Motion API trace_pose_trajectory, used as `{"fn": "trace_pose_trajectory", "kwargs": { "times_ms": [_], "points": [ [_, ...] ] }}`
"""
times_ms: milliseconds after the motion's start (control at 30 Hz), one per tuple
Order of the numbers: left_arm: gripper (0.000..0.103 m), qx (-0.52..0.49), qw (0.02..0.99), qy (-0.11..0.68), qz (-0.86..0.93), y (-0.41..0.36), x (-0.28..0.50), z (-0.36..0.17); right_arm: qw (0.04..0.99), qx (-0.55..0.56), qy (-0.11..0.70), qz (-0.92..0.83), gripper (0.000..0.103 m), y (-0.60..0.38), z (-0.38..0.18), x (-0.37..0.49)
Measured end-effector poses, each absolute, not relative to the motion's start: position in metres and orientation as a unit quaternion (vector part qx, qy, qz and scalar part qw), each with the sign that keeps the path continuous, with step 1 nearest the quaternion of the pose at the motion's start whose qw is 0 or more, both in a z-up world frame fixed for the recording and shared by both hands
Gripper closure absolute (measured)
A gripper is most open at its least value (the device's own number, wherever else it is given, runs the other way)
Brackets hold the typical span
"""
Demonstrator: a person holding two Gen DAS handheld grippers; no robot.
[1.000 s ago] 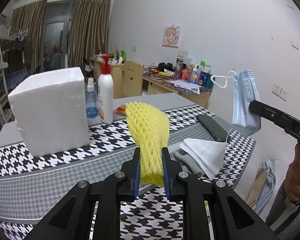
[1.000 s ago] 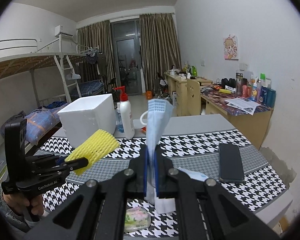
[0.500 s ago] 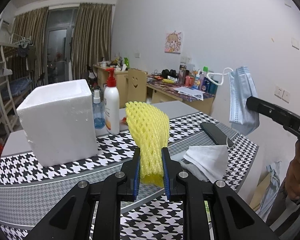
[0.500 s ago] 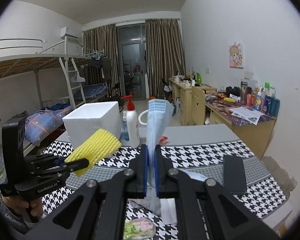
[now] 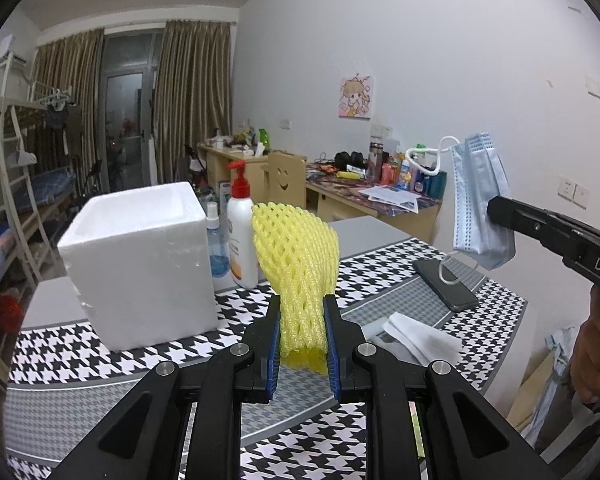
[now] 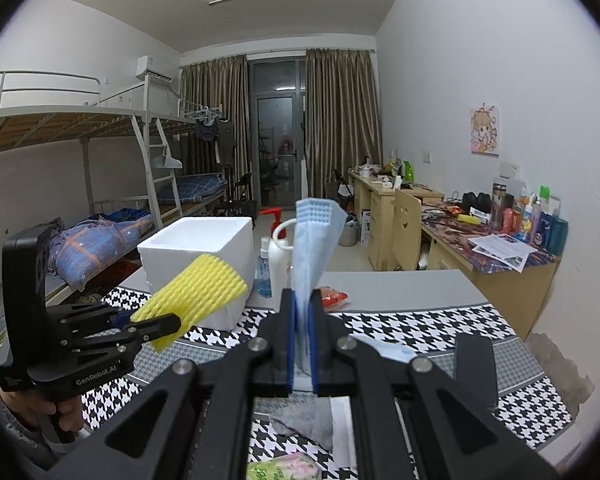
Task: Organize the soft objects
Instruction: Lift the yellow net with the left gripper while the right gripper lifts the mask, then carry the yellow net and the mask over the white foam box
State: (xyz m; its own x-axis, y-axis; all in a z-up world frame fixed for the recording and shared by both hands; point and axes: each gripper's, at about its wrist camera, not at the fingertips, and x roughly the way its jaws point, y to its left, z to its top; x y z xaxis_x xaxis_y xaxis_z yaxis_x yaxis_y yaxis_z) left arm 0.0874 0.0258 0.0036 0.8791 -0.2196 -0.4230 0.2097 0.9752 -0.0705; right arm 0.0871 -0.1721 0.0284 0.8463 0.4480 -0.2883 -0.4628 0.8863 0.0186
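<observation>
From the left wrist view, our left gripper (image 5: 302,334) held the yellow foam net (image 5: 298,264) above the worktop (image 5: 80,396), its fingers (image 5: 274,344) pinching the net's narrow lower end. The net's long axis stood nearly upright, its wider end pointing up and leaning slightly left towards the white foam box (image 5: 140,260). That box sat on the black-and-white houndstooth cloth, with a red-capped pump bottle (image 5: 241,232) and a small blue bottle (image 5: 216,248) just beside it. To the right, our right gripper (image 5: 496,212) reached in, clamped on the blue face mask (image 5: 478,196), which hung with its long axis vertical and its white ear loop sticking out to the left. Below lay a dark phone (image 5: 446,288) and a folded white tissue (image 5: 416,338).

From the right wrist view, the right gripper (image 6: 301,344) had its fingers (image 6: 288,344) pressed on the lower part of the face mask (image 6: 312,252), which rose straight up, folded edge on top. The left gripper (image 6: 156,326) showed at the left, holding the foam net (image 6: 198,296) tilted up and to the right, in front of the foam box (image 6: 204,248). The phone (image 6: 474,368) lay at the right on the worktop (image 6: 420,320). Behind were a bunk bed (image 6: 80,128), brown curtains (image 6: 340,120) and a cluttered desk (image 6: 500,248)
</observation>
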Motion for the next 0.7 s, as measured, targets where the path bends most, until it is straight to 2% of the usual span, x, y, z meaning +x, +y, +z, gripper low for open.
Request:
{"fn": "trace_pose_trajectory", "kwargs": {
  "times_ms": [700],
  "points": [
    [0.083, -0.001, 0.978, 0.197, -0.065, 0.051, 0.088, 0.027, 0.955, -0.031, 0.137, 0.262, 0.094, -0.156, 0.032, 0.101]
  ]
}}
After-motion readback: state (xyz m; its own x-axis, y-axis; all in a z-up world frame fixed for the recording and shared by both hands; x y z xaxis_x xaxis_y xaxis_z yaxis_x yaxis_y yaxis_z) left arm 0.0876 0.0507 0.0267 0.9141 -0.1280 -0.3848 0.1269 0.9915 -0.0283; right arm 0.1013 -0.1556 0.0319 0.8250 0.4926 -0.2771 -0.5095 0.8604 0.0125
